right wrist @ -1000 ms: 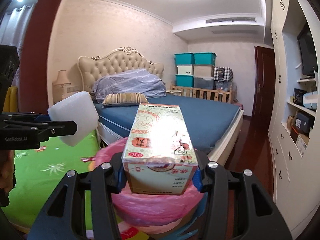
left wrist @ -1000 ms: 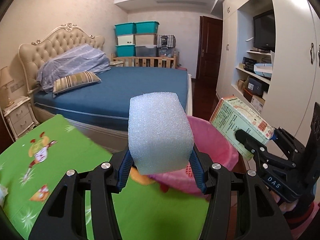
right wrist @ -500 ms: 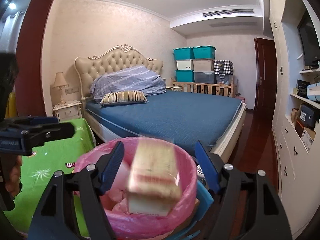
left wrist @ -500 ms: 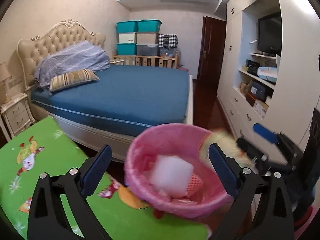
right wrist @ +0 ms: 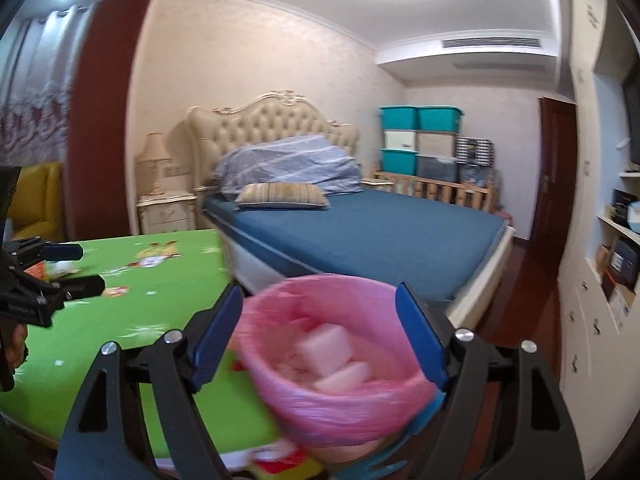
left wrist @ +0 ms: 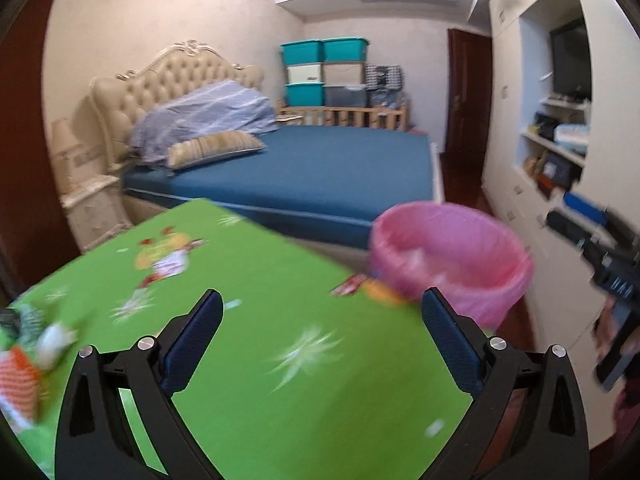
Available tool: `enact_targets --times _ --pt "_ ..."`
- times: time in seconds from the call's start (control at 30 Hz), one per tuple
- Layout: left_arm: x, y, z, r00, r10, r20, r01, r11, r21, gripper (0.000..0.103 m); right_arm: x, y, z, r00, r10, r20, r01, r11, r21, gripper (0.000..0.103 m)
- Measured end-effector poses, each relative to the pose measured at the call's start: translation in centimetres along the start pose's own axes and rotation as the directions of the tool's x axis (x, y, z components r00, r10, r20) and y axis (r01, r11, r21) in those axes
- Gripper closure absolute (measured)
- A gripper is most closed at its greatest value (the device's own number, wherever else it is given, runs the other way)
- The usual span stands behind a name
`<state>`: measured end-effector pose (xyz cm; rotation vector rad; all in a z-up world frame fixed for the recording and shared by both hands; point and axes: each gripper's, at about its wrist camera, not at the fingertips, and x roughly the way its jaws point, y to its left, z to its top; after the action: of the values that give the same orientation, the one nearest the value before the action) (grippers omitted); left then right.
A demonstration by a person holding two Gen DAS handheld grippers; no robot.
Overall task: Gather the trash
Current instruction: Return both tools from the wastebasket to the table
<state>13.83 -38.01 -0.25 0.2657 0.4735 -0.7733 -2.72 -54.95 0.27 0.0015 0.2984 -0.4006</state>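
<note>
My left gripper (left wrist: 322, 340) hangs over the green tablecloth (left wrist: 280, 272), its jaws opening wide with nothing between them. Crumpled trash (left wrist: 18, 376), orange-striped and white, lies blurred at the cloth's left edge. The pink-lined bin (left wrist: 480, 292) stands off the table's right corner. My right gripper (right wrist: 320, 332) hovers just above and before that bin (right wrist: 340, 408), jaws opening and empty. White foam blocks (right wrist: 324, 344) lie inside the bin. I cannot make out the cardboard box in it. Each gripper shows in the other's view: the right gripper (left wrist: 592, 248), the left gripper (right wrist: 52, 272).
A blue bed (right wrist: 380, 220) lies beyond the table and bin. A cream nightstand (right wrist: 168, 212) with a lamp stands by the headboard. White cupboards and shelves (left wrist: 560, 152) line the right wall. Dark wood floor (right wrist: 524, 304) runs between bed and cupboards.
Both grippers opened: the white foam block left my left jaws and the cardboard box left my right jaws, both dropping into the pink bin. My left gripper then swung left over the table.
</note>
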Motion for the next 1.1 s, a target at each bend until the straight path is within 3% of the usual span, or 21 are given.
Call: enact_targets --times 0.17,0.33,0.4,0.53,0.7,0.83,0.93,1.1 --pt "-4.1 4.4 -3.1 0.988 0.156 -0.004 -0.155 0.987 0.036 0.008 0.9 7.9 0.8 0.992 0.122 -0.021 -0.123 0.991 -0.051 0.022" --pt "-8.4 10.0 -6.3 0.963 0.269 -0.016 -0.269 0.963 -0.029 0.008 2.3 16.0 0.9 0.971 0.227 -0.071 -0.232 0.969 -0.087 0.022" --pt "-10.4 12.6 -7.4 0.946 0.324 -0.023 -0.325 0.943 -0.07 0.008 2.4 19.2 0.9 0.96 0.267 -0.084 -0.275 0.956 -0.103 0.022" --pt "-14.3 17.9 -9.7 0.906 0.42 -0.041 -0.422 0.894 -0.153 0.008 2.7 25.4 0.7 0.93 0.342 -0.131 -0.358 0.926 -0.12 0.022" --pt "-18.6 24.0 -12.7 0.832 0.548 -0.089 -0.553 0.808 -0.201 0.008 2.6 32.5 -0.1 0.887 0.422 -0.189 -0.452 0.878 -0.158 0.022" --pt "-20.4 28.0 -14.6 0.791 0.593 -0.147 -0.609 0.747 -0.266 0.008 3.3 37.5 -0.1 0.857 0.458 -0.237 -0.504 0.842 -0.192 0.022" --pt "-21.2 30.9 -16.3 0.78 0.591 -0.207 -0.624 0.71 -0.327 0.008 4.1 40.6 0.0 0.835 0.478 -0.274 -0.535 0.821 -0.197 0.022" --pt "-21.6 33.7 -17.8 0.752 0.604 -0.265 -0.658 0.668 -0.346 0.008 5.4 44.1 0.3 0.806 0.502 -0.314 -0.571 0.798 -0.19 0.022"
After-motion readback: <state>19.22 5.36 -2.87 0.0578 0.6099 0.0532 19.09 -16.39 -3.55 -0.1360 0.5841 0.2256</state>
